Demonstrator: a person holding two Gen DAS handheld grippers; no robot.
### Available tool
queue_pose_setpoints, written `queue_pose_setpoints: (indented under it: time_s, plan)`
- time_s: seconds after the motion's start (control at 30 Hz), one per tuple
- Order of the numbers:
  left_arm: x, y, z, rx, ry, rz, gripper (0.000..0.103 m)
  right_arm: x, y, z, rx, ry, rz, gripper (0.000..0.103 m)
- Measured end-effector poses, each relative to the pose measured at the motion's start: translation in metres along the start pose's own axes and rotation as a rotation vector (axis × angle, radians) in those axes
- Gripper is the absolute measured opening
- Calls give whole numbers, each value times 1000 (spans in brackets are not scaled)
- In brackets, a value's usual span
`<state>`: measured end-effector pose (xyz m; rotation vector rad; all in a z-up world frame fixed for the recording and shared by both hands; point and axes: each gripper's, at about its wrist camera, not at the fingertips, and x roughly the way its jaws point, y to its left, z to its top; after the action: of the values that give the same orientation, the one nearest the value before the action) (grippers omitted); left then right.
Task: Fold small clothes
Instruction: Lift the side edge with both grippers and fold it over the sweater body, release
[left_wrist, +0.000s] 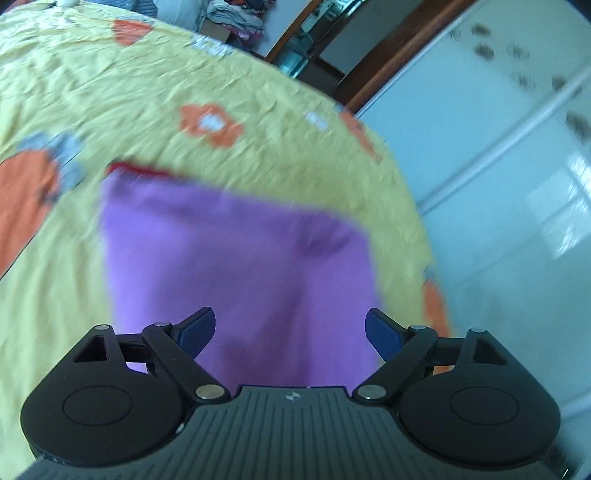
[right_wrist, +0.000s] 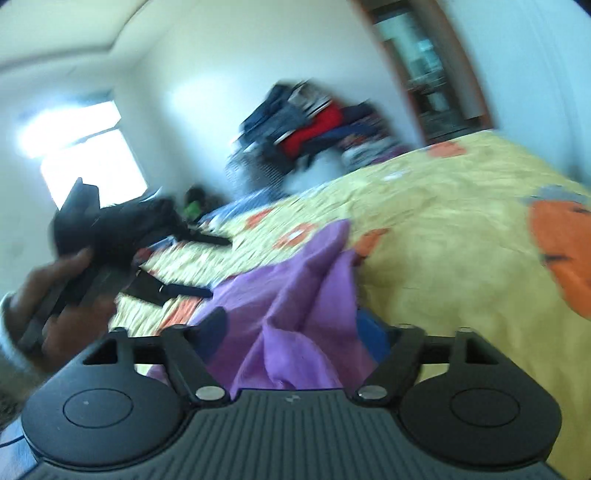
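A purple garment (left_wrist: 236, 266) with a red edge at its far end lies flat on the yellow flowered bedspread (left_wrist: 184, 74). My left gripper (left_wrist: 290, 328) is open just above its near part, blue fingertips wide apart, holding nothing. In the right wrist view the same purple cloth (right_wrist: 295, 306) is bunched and raised between the fingers of my right gripper (right_wrist: 295, 336), which stand apart; the blur hides whether they pinch it. The other hand with the left gripper (right_wrist: 74, 236) shows at the left.
The bed's edge (left_wrist: 417, 206) runs close on the right, with a white floor and wardrobe beyond. A pile of mixed clothes (right_wrist: 314, 129) sits at the far end of the bed. A doorway (right_wrist: 432, 66) is behind it.
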<state>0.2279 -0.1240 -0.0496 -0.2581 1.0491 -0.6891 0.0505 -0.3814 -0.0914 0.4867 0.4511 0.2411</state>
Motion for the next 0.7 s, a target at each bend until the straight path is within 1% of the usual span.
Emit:
queue_pose_setpoints:
  time_s: [0.03, 0.07, 0.1, 0.13, 0.17, 0.2, 0.23, 0.27, 0.3, 0.33, 0.37, 0.4, 0.43, 0.47, 0.5, 0.53, 0.57, 0.6, 0.63, 0.67, 0.7]
  plan:
    - [-2, 3, -12, 29, 7, 19, 85, 14, -3, 5, 6, 38, 72, 69]
    - [-3, 7, -22, 60, 7, 37, 84, 29, -6, 9, 7, 88, 110, 68]
    - [-3, 12, -29, 88, 2, 59, 84, 44, -8, 13, -11, 135, 81, 67]
    - [-3, 14, -37, 120, -3, 91, 83, 58, -13, 17, -38, 162, -30, 67]
    - [-3, 15, -43, 157, -11, 131, 78, 71, -23, 22, -47, 180, -130, 67]
    - [-4, 17, -48, 172, -22, 165, 77, 79, -36, 26, -32, 193, -195, 67]
    - [-4, 20, -55, 182, -22, 189, 78, 80, -44, 31, -20, 188, -229, 69]
    - [-7, 22, -60, 196, -16, 220, 79, 75, -47, 34, -15, 171, -216, 69]
    - [-10, 28, -65, 184, -6, 252, 80, 70, -45, 38, -17, 146, -197, 69]
    - [-13, 38, -70, 143, 9, 247, 81, 66, -43, 43, -18, 127, -186, 69]
    - [-19, 46, -75, 125, -2, 218, 84, 63, -43, 47, -15, 115, -168, 69]
    - [-25, 49, -80, 133, -8, 229, 83, 63, -41, 52, -13, 102, -137, 69]
    - [-31, 51, -81, 119, -13, 240, 80, 66, -38, 53, -12, 97, -101, 69]
    - [-39, 51, -81, 92, -39, 226, 79, 74, -40, 62, -4, 111, -79, 68]
    - [-47, 49, -81, 78, -70, 197, 80, 82, -39, 64, 3, 129, -65, 61]
    - [-53, 44, -80, 75, -99, 169, 81, 92, -39, 67, 8, 146, -48, 56]
    - [-58, 38, -82, 70, -122, 143, 84, 103, -41, 69, 21, 172, -53, 52]
    - [-60, 31, -84, 72, -128, 115, 87, 117, -47, 70, 48, 211, -78, 49]
    - [-55, 23, -89, 95, -112, 94, 88, 127, -52, 70, 78, 238, -87, 32]
    - [-50, 16, -94, 120, -89, 106, 88, 132, -56, 69, 95, 251, -79, 18]
    - [-44, 12, -99, 134, -63, 147, 86, 136, -57, 68, 88, 251, -84, 9]
